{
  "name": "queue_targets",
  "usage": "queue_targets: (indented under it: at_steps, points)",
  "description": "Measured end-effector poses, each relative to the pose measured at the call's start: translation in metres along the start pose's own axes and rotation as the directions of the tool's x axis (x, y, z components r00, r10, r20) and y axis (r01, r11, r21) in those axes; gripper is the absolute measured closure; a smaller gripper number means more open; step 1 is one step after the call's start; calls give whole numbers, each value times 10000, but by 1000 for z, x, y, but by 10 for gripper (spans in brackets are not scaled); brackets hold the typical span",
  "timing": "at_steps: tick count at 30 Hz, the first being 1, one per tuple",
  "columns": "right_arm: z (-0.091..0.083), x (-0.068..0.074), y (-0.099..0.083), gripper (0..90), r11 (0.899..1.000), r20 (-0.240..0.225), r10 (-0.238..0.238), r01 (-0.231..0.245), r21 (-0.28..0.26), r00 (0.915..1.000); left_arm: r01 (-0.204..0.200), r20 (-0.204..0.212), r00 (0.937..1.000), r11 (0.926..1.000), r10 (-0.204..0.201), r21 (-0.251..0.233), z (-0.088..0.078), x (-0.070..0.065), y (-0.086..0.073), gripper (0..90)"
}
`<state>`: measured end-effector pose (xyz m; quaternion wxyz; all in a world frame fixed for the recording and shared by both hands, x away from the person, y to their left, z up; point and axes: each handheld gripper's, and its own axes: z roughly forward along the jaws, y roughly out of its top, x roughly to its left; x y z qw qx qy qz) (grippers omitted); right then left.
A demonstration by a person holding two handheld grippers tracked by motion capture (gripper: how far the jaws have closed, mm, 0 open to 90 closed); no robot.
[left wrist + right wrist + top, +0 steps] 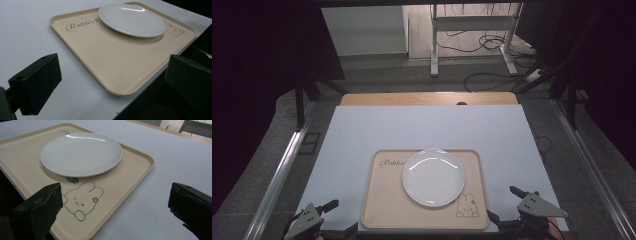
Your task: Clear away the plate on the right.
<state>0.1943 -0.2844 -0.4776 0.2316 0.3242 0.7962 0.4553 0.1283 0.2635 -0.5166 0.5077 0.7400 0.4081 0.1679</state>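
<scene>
High view: one white plate [433,177] sits on one beige tray [382,205], toward the tray's far right part, and the tray lies at the near edge of the white worktop [427,127]. Script lettering reading "Rabbit" [80,24] is printed on the tray's far left corner, just beside the plate's rim, and a line-drawn rabbit [82,200] with a small flower marks the near right corner, its ears reaching almost to the plate. A small dark leaf-like mark shows at the plate's edge above the rabbit.

Two tools are held at the near edge, one on each side of the tray. Left tool [337,219] hovers by the tray's near left corner, its jaws spread wide with nothing between them. Right tool [504,206] is by the near right corner, jaws likewise standing wide apart and empty; the tray's corner and bare worktop lie between them in the right gripper view. Neither tool touches the tray or plate.
</scene>
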Motion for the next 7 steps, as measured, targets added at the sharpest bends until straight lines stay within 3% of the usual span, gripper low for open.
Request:
queue_targets:
  at_steps: [7]
  points:
    - [-1, -2, -6, 0, 9999, -43, 128, -127, 104, 9999, -18, 11, 10000, 10000, 18, 29, 1, 0, 1, 0]
